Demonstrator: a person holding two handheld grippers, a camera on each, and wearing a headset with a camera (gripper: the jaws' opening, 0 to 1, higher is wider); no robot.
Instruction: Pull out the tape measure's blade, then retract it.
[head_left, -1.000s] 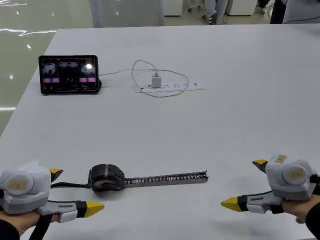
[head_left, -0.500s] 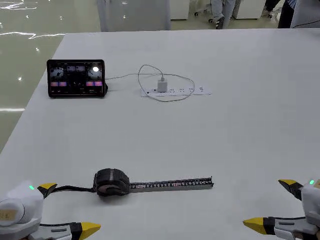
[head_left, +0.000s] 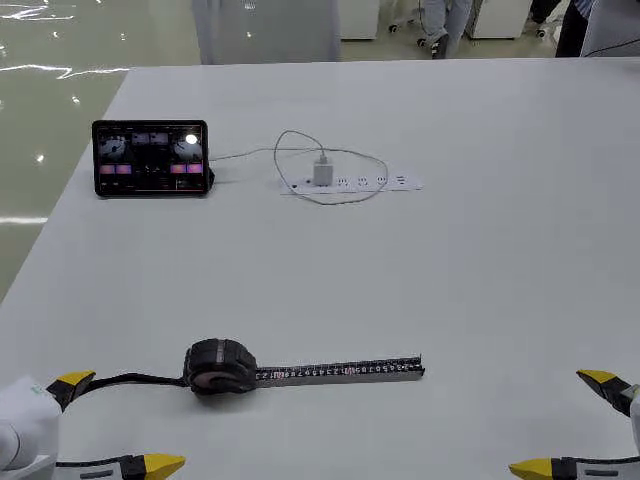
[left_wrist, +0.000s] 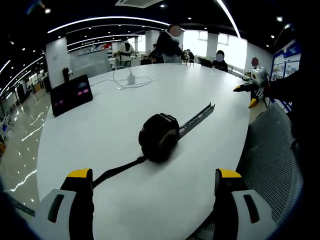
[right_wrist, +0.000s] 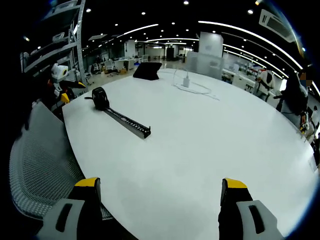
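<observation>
The tape measure (head_left: 218, 367) lies on the white surface (head_left: 450, 260) close to the near edge, towards the person's left. Its long axis runs left to right in the head view, roughly along that edge. The blade (head_left: 340, 370) is pulled out and lies on the surface, its hooked tip pointing to the person's right. From the other side of the case a thin black strap (head_left: 140, 379) trails to the left.

The case is round, black and stubby. The blade looks dark with fine light markings along its length and a small upturned hook at the end.

The left claw (head_left: 116, 423) sits at the near left corner, released and spread wide, with nothing between its yellow-tipped jaws. In the left gripper view the case sits ahead between the jaws, well short of either. The strap's end comes just beside one jaw tip; whether it touches cannot be told. The right claw (head_left: 564, 423) is at the near right, also released and wide open, holding nothing and well apart from the blade's tip. In the right gripper view the tape lies off to the left, blade end nearer.

Farther back on the surface, a tablet (head_left: 150, 158) stands propped with its screen lit. A white cable (head_left: 300, 140) loops from it to a charger (head_left: 322, 172) plugged into a white power strip (head_left: 375, 183).
</observation>
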